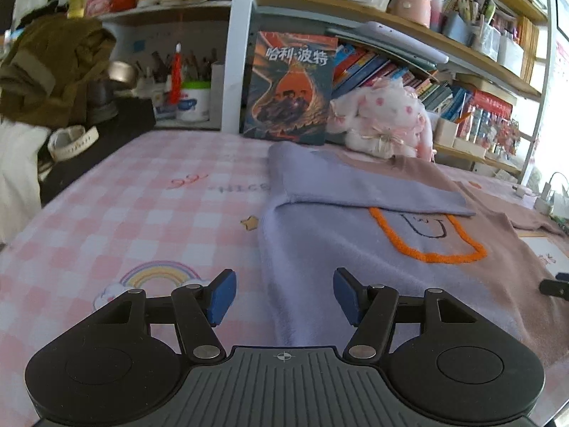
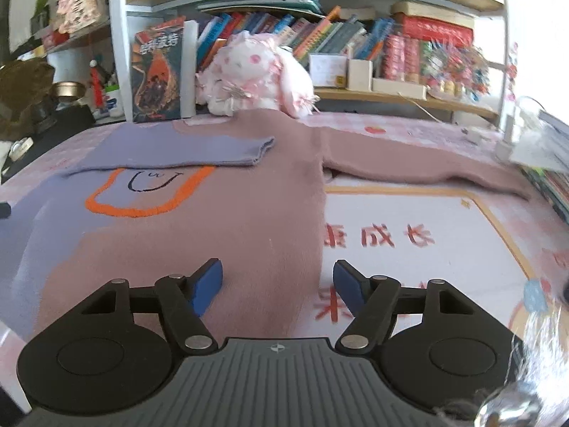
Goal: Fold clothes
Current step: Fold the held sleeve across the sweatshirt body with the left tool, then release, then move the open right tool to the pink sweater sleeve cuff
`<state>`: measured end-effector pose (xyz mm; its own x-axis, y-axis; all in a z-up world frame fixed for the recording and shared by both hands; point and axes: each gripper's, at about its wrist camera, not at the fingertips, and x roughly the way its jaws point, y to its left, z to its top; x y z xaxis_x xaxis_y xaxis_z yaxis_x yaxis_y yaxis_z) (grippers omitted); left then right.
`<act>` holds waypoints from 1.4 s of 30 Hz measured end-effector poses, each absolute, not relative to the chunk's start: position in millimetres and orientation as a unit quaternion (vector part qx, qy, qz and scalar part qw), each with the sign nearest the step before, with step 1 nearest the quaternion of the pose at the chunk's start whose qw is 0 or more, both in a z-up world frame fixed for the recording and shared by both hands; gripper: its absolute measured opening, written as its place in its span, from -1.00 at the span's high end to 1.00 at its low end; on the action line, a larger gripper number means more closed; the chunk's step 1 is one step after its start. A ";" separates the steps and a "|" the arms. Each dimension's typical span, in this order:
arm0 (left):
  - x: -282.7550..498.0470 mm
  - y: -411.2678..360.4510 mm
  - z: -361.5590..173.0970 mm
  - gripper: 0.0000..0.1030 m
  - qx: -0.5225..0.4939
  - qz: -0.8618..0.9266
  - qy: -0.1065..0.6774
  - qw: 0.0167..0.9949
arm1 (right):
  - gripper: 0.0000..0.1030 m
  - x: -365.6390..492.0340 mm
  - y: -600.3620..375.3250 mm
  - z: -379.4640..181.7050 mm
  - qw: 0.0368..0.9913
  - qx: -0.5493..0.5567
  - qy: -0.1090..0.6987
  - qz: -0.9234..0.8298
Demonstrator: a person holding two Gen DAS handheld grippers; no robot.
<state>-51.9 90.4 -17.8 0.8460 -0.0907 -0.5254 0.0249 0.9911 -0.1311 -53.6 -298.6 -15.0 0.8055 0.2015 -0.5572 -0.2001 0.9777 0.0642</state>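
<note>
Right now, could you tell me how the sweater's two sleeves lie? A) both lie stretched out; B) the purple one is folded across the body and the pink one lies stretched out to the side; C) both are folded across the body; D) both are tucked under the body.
B: the purple sleeve lies across the sweater above the orange outline, while the pink sleeve stretches sideways.

Lilac and dusty-pink sweater (image 2: 220,220) with an orange looped outline and a black-stitched smile, pink-and-white checked tabletop (image 1: 117,220) cover printed with a pastel rainbow, white plush toy (image 2: 256,74) dotted pink, olive-brown jacket (image 1: 53,67), black hand-held gripper (image 1: 284,297) with blue pads (image 1: 222,297)
</note>
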 end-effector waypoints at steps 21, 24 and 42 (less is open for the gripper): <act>-60.3 136.7 -39.3 0.91 -0.163 -0.068 0.266 0.948 | 0.73 -87.2 -269.4 -11.2 0.951 0.006 0.292 0.104; -61.3 133.1 -38.8 0.90 -0.141 -0.069 0.265 0.951 | 0.73 -88.2 -266.0 -11.3 0.952 -0.003 0.289 0.100; -38.2 111.8 12.0 0.09 0.016 -0.108 0.096 0.989 | 0.55 -90.0 -268.8 -13.1 0.953 -0.007 0.286 0.094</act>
